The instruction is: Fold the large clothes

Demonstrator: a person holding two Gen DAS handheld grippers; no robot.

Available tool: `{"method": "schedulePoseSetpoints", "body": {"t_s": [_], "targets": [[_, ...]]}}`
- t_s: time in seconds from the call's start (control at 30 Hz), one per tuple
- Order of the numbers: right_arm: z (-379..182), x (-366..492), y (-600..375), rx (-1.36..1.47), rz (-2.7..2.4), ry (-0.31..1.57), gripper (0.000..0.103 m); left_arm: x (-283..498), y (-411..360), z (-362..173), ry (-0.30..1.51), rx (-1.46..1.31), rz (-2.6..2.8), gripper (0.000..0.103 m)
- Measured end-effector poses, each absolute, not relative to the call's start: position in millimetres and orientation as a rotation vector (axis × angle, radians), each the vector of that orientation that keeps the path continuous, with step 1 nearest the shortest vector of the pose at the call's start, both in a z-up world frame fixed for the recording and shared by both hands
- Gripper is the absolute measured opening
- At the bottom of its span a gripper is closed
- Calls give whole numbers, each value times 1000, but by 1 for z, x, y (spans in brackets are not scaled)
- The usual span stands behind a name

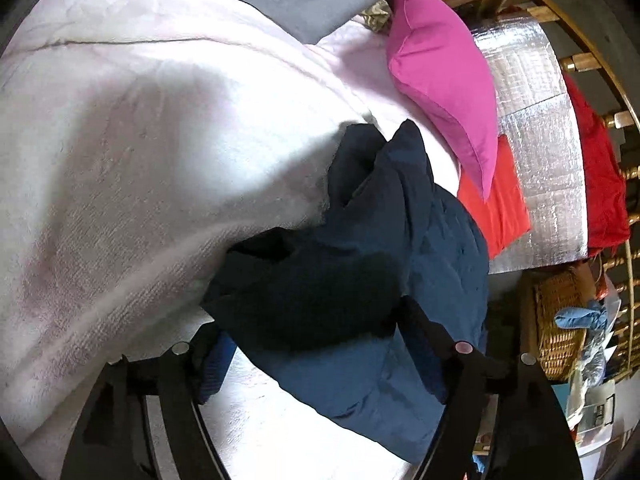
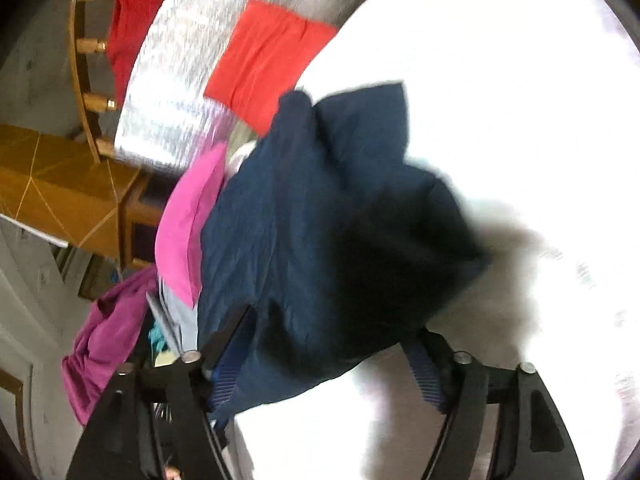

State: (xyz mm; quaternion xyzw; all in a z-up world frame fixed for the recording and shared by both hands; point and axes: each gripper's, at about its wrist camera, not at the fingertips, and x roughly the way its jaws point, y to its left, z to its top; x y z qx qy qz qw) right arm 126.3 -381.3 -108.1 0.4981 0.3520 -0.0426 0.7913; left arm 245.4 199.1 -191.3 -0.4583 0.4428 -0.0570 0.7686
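A dark navy garment (image 1: 420, 248) lies bunched on a white towel-like blanket (image 1: 140, 168) that covers the bed. In the left wrist view my left gripper (image 1: 308, 332) stands wide, with the crumpled cloth lying loose between its black fingers (image 1: 432, 344). The right wrist view shows the same navy garment (image 2: 304, 216) heaped on the white blanket (image 2: 500, 100). My right gripper (image 2: 332, 336) is open around its near end. The ribbed blue pads (image 2: 428, 376) show bare beside the cloth. The picture is blurred.
A pink cushion (image 1: 436, 76) and an orange-red folded cloth (image 1: 504, 204) lie beyond the garment on a silver foil mat (image 1: 536, 140). A red cloth (image 1: 600, 168) hangs on the wooden bed rail. A wicker basket (image 1: 560, 320) and a magenta cloth (image 2: 104, 340) sit beside the bed.
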Motion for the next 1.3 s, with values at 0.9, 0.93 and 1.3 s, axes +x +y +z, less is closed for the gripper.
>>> {"method": "schedulePoseSetpoints", "body": {"t_s": [0.9,0.93,1.3], "targets": [[-140,181,-381,1168,-54,799,59,274,189,-199,924,-990,-156,70],[-140,182,-381,1163,-39,808,63,274,188,-199,925,-989,-160,71],[-139,180,-374,1107,-65,825,56,277,183,-200,908,-970,-196,76]]}}
